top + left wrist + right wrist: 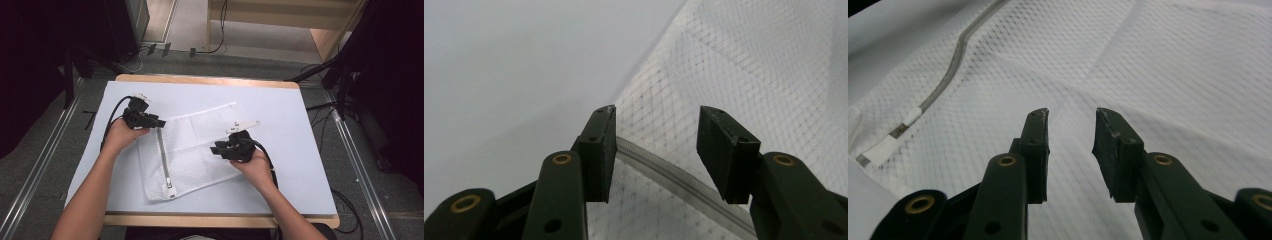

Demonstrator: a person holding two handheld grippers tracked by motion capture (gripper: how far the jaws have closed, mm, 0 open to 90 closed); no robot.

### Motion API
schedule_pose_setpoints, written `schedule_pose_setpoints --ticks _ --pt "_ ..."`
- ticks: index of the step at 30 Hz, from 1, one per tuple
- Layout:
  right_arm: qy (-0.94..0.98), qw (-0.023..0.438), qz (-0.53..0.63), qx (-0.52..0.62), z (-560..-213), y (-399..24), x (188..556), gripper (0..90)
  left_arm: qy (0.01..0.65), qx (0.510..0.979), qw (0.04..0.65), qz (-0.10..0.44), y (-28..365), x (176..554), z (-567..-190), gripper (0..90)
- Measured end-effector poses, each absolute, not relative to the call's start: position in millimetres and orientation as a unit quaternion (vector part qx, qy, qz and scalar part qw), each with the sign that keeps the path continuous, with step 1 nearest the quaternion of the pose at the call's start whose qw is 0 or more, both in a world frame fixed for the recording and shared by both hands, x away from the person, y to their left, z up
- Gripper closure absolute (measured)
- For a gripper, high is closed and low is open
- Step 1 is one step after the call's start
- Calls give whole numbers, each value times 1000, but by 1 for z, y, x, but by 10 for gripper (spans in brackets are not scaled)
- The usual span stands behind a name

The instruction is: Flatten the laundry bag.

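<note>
A white mesh bag (200,145) lies flat on the white table cover (280,115), with its zipper (162,160) along the left side. The zipper pull (170,190) sits at the near end. My left gripper (160,121) hovers at the bag's far left corner. In the left gripper view my left gripper (658,115) is open, and the zipper (674,175) runs beneath the gap. My right gripper (216,148) is over the bag's right half. In the right gripper view my right gripper (1071,114) is open above the mesh (1168,75), the zipper (955,55) off to its upper left.
The table's wooden edge (210,220) runs along the near side. Metal floor rails (350,150) flank the table, and cables (320,112) lie on the floor at the right. A wooden shelf unit (320,30) stands at the back.
</note>
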State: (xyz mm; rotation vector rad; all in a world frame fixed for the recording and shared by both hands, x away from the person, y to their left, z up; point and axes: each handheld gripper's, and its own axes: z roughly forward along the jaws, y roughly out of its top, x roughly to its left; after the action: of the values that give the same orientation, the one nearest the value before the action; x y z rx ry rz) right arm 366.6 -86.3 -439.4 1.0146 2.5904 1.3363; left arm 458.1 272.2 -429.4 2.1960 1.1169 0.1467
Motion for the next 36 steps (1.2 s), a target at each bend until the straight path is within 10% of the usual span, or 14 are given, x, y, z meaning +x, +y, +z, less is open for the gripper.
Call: schedule_pose_setpoints --ticks 13,25,36 --pt "816 60 422 390 -449 -152 342 636 416 847 324 60 257 475 -449 523" --pt "788 92 405 454 -458 -199 342 610 411 854 314 56 258 468 -450 881" --pt "791 88 377 474 -470 -207 354 603 436 839 322 41 266 464 -448 900"
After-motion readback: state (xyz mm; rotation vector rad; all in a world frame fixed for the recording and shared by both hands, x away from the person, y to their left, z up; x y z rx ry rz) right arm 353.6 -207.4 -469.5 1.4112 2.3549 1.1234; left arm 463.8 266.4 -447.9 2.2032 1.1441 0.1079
